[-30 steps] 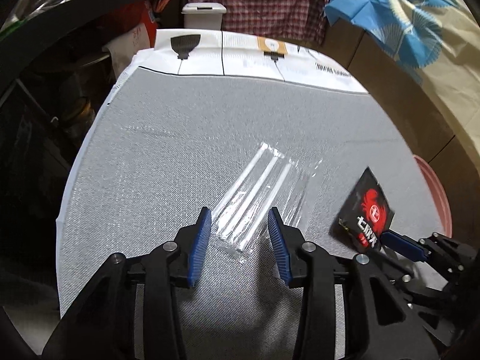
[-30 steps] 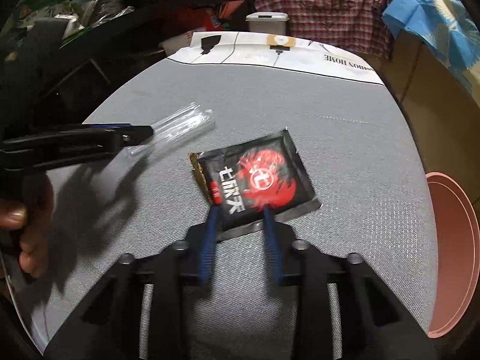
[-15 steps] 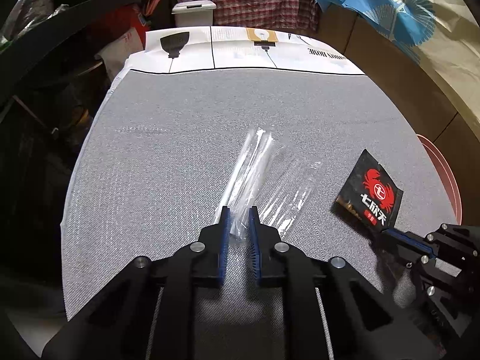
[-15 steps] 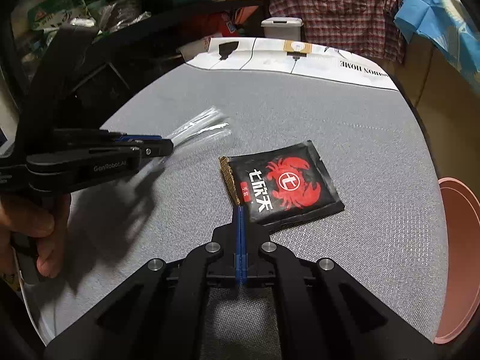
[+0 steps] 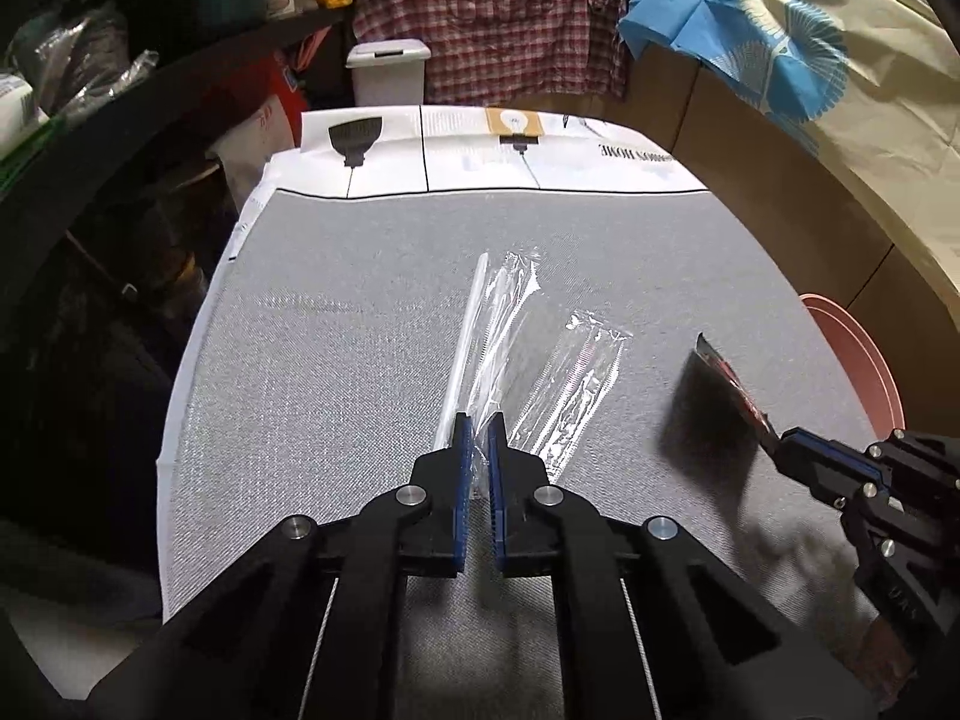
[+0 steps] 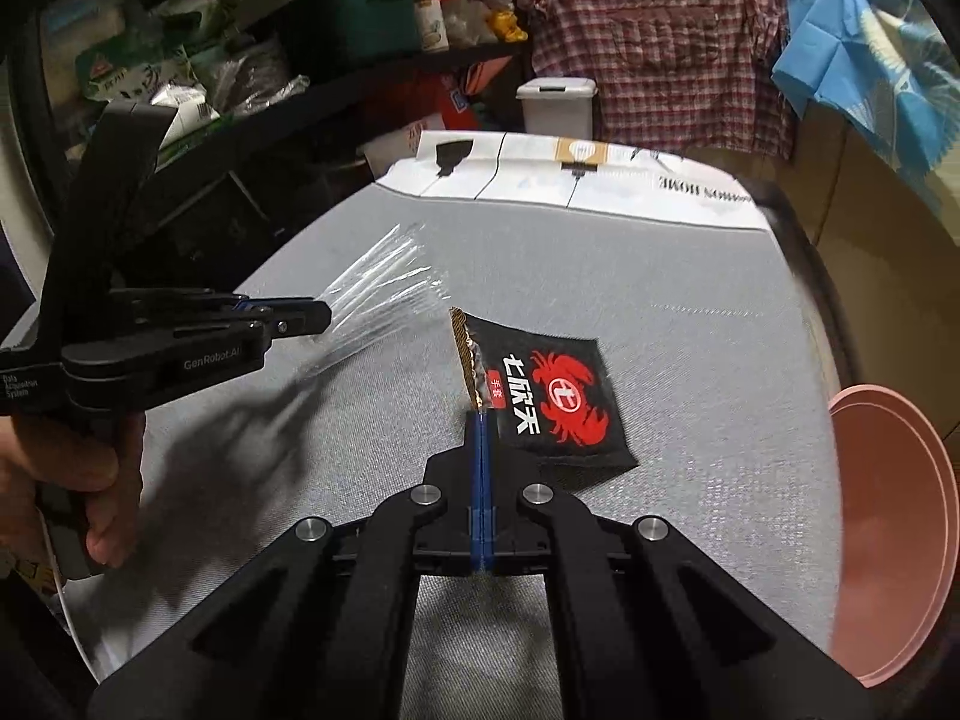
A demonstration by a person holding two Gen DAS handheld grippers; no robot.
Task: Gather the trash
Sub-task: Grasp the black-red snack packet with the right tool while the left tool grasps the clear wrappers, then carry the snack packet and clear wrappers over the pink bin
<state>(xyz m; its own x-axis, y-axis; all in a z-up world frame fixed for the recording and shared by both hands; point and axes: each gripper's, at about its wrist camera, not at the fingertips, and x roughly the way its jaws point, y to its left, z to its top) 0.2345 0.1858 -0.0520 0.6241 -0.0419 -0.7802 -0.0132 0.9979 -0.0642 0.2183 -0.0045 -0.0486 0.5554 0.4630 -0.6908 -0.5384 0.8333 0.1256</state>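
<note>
Both wrappers [image 5: 498, 336] [image 6: 552, 396] newly pinched, lifted.

Hidden and cut-off parts

In the right wrist view, the pink bin [image 6: 888, 540] is cut off by the right edge, and the clear wrapper [image 6: 384, 288] is smeared by blur. The near corner of the black packet [image 6: 552, 396] is covered by the right gripper [image 6: 482, 420]. In the left wrist view, the packet is seen edge-on, its print unreadable.

A grey woven table surface [image 5: 372, 360] stands before a dark cluttered shelf [image 6: 336, 90], a hanging plaid shirt [image 5: 498, 12] (red-checked) and a white lidded bin [image 5: 389, 75].
</note>
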